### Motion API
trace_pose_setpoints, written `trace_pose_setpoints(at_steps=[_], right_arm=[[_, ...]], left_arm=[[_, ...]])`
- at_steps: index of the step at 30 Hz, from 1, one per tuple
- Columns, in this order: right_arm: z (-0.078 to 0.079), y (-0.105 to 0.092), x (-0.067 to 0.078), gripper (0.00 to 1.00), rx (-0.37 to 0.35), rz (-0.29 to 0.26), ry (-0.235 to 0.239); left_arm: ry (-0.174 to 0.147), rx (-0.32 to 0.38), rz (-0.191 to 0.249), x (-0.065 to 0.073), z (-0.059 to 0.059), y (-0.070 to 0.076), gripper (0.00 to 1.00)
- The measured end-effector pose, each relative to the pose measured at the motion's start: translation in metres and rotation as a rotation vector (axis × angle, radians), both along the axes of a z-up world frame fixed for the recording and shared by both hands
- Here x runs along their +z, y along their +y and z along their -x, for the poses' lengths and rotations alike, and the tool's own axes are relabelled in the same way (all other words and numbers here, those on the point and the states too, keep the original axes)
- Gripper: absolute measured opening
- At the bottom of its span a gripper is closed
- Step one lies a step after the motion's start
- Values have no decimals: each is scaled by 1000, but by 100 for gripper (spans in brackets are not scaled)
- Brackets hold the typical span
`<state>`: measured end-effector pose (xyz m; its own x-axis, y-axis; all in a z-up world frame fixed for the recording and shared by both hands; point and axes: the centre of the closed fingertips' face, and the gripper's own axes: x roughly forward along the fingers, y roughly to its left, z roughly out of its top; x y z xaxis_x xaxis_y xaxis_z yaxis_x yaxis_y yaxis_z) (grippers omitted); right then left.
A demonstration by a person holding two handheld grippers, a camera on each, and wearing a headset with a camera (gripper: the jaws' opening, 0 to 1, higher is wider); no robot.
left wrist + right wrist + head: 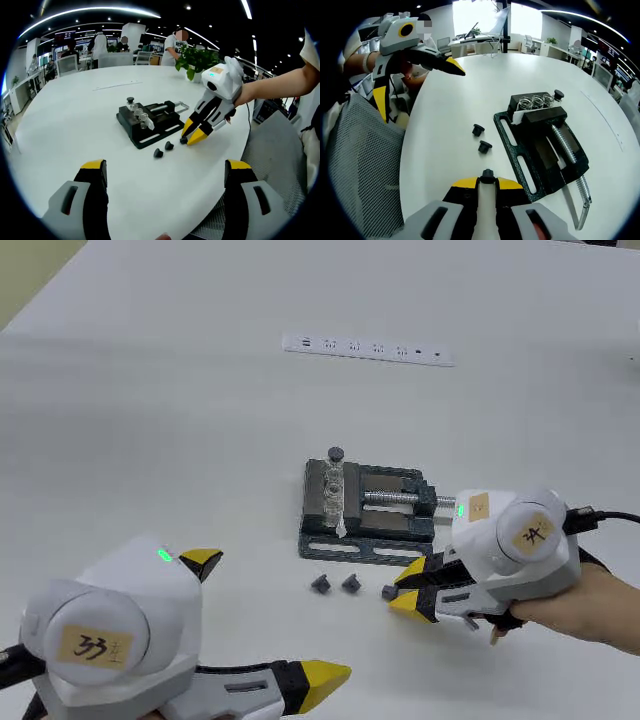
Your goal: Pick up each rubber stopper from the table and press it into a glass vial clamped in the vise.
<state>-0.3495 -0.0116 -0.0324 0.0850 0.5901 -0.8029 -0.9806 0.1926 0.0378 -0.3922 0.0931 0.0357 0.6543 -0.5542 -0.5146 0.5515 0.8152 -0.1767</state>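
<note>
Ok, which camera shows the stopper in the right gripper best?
The right gripper view: the stopper sits close up, pinched at the tips of the right gripper. The head view shows it as a small dark nub at the jaw tips; the left gripper view shows it small and distant.

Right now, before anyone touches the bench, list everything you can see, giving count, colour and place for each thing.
table: one, white, under everything
vise: one, black, mid-table
glass vials: apparently four, clear, in a row in the vise
rubber stoppers: four, dark grey; two loose in front of the vise, one on the far-end vial, one in the right gripper
power strip: one, white, far side of the table
potted plant: one, green, at the table's far rim
mesh chair: one, grey, beside the table
right gripper: white, yellow tips, shut on a stopper
left gripper: same colours, open, near edge
</note>
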Motion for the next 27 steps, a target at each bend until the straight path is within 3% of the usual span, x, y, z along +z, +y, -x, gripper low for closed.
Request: trace_pose_setpoints(at_steps=[6, 9, 13, 21, 27], right_arm=[[-1, 0, 7, 8, 38, 7, -19], [-2, 1, 19, 8, 64, 4, -29], [-5, 1, 34, 8, 133, 19, -79], [-3, -3, 66, 8, 345, 114, -216], [8, -1, 90, 8, 533, 190, -304]], left_arm=[[2, -12, -6, -2, 1, -1, 95], [-3, -25, -10, -2, 1, -3, 95], [-10, -46, -25, -2, 1, -4, 94], [-32, -109, -56, 0, -1, -12, 91], [-58, -182, -72, 5, -8, -21, 80]])
